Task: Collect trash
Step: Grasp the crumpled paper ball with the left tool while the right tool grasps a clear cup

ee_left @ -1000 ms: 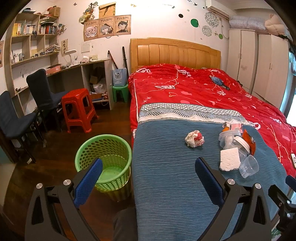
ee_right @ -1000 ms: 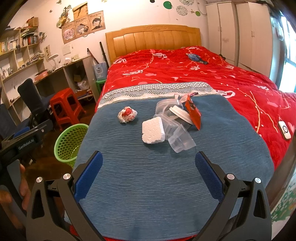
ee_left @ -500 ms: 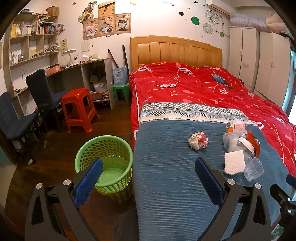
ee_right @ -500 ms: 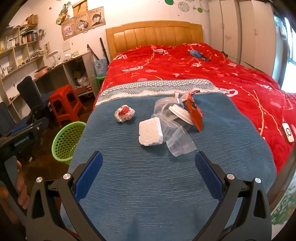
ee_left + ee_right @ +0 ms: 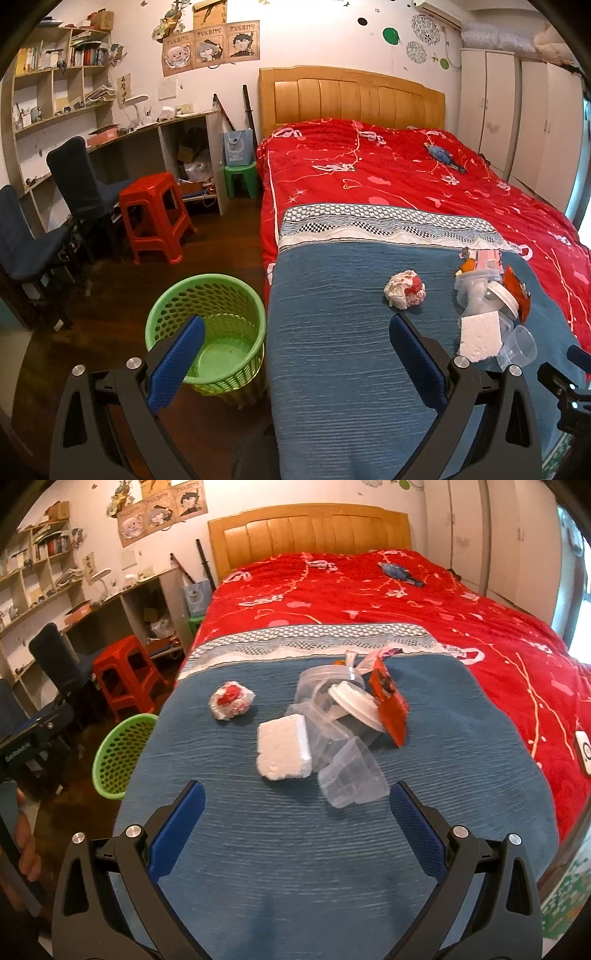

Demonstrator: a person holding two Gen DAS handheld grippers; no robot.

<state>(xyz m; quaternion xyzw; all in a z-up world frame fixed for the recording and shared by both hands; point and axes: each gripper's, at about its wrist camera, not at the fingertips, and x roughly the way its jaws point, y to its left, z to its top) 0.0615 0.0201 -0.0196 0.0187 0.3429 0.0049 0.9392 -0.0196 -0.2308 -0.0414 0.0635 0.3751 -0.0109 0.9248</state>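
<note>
Trash lies on the blue blanket (image 5: 280,849) at the foot of the bed: a crumpled red-and-white paper ball (image 5: 231,700) (image 5: 405,289), a white foam block (image 5: 283,752) (image 5: 480,334), clear plastic cups (image 5: 352,778) (image 5: 517,347), a white lid (image 5: 354,705) and an orange-red wrapper (image 5: 390,705) (image 5: 517,291). A green mesh basket (image 5: 207,332) (image 5: 120,755) stands on the floor left of the bed. My right gripper (image 5: 295,830) is open, just short of the foam and cup. My left gripper (image 5: 295,365) is open over the bed's left edge, beside the basket.
A red stool (image 5: 157,218), two dark chairs (image 5: 81,184), a desk with shelves and a green stool (image 5: 242,181) stand along the left wall. Wardrobes (image 5: 517,118) line the right. A blue toy (image 5: 443,157) lies on the red cover. A white device (image 5: 583,751) sits at right.
Both grippers have eased forward and down over the bed. The trash pile looms nearer in the right view. Nothing was grasped.
</note>
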